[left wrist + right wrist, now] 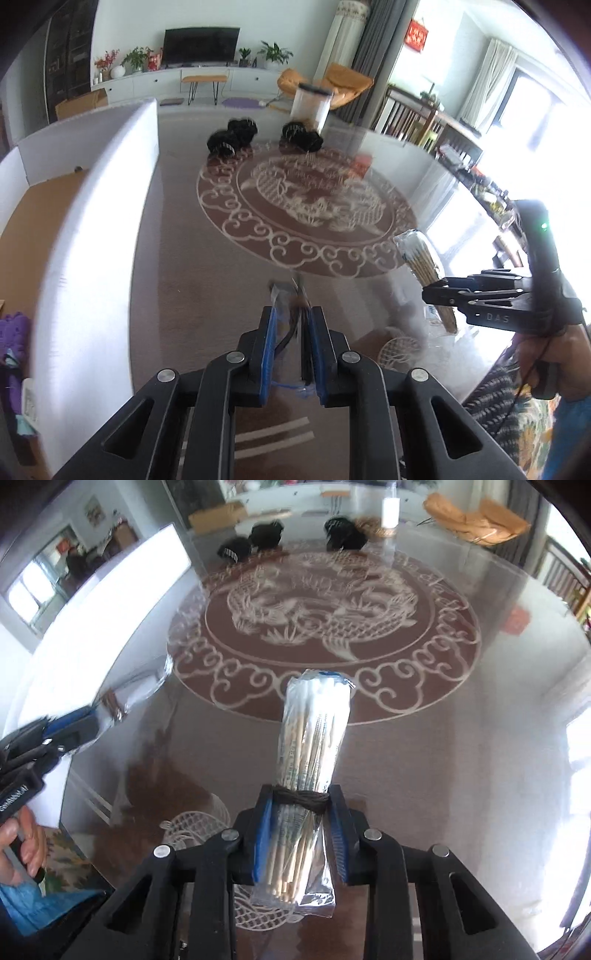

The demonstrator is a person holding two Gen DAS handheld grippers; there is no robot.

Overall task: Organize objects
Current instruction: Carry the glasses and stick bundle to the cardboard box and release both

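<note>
Glass tabletop (pixel 461 757) with a big dragon medallion under it, living room behind, and both grippers are loaded. Right gripper (pixel 300 834) is clamped on a plastic-wrapped bundle of cotton swabs (pixel 314 734), wooden sticks tied with dark string, white tips pointing toward the medallion, held over the near edge. Left gripper (pixel 291 347) is pinched nearly shut on a thin, clear-wrapped packet (pixel 291 306) with dark strands; too blurred to name. At the far edge sit black hair rollers (pixel 232 138) and a clear jar (pixel 310 107). My read: carry each bundle level, keep the squeeze steady so the slick wrapping can't slide, and set down clear of the rollers.
</note>
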